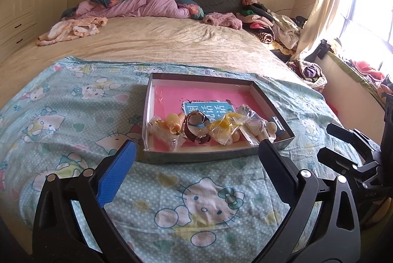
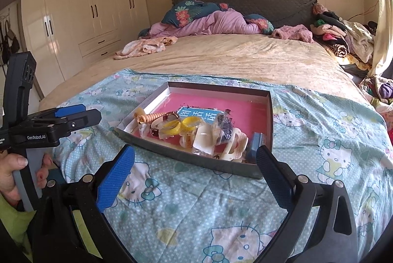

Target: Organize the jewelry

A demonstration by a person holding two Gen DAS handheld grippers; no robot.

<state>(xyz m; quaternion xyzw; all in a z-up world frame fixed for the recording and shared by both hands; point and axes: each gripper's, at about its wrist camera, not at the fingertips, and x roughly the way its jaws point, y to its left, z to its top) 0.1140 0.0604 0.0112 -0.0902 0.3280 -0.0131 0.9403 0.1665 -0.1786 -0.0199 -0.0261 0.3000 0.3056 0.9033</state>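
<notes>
A shallow grey box (image 1: pixel 266 95) with a pink liner sits on the Hello Kitty quilt (image 1: pixel 73 115); it also shows in the right wrist view (image 2: pixel 269 113). Along its near side lies a heap of jewelry: a brown-strapped watch (image 1: pixel 196 126), yellow bangles in clear bags (image 2: pixel 181 126), a coiled orange cord (image 2: pixel 152 117), white hair clips (image 2: pixel 235 145) and a bag of dark beads (image 2: pixel 224 126). My left gripper (image 1: pixel 196 147) is open and empty just in front of the box. My right gripper (image 2: pixel 196 154) is open and empty at the box's near right corner.
The quilt covers the near part of a beige bed (image 1: pixel 159 41). Purple bedding and pillows (image 1: pixel 147 5) lie at the headboard, a clothes pile (image 1: pixel 270 24) at the far right. Wardrobes (image 2: pixel 86 5) stand on the left, a window with curtain (image 1: pixel 356 5) on the right.
</notes>
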